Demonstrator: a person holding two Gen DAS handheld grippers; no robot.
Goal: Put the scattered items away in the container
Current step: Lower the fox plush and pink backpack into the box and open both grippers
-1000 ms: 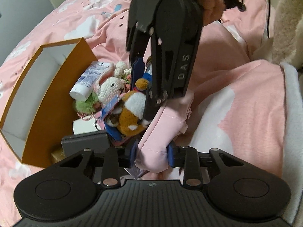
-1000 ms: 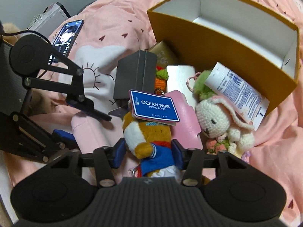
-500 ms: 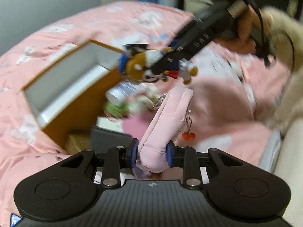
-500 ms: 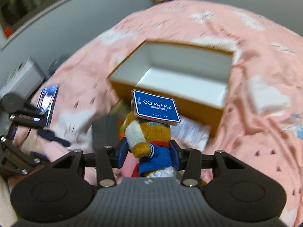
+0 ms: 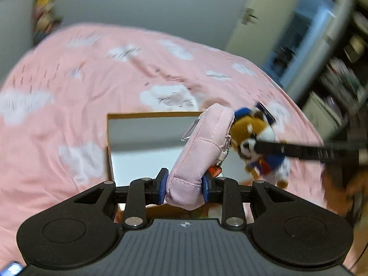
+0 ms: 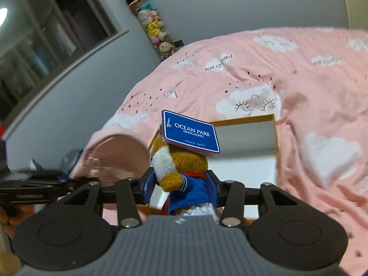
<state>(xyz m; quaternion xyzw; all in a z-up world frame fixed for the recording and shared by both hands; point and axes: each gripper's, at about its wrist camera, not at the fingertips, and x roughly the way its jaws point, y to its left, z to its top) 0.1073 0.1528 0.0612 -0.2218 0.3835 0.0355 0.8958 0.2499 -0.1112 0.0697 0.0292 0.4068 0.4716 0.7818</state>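
Your left hand-held gripper [image 5: 183, 189] clamps the pouch [image 5: 200, 151], the right [image 6: 179, 189] pinches the plush [image 6: 181, 168]; both hang at frame centre over the box [image 5: 147, 138], which looks empty, nothing dropped yet

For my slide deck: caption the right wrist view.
Right gripper holds plush toy above the open box.

Your left wrist camera looks forward along its fingers from just above the near edge of the open box [image 5: 147, 138], facing across the pink bedspread [image 5: 69, 92] toward the far wall, and it sits close to the box. Your right wrist camera looks the same way from close above the box [image 6: 248, 138], set to its right. Both views share the box's interior, the bedspread beyond it, and each other's gripper.
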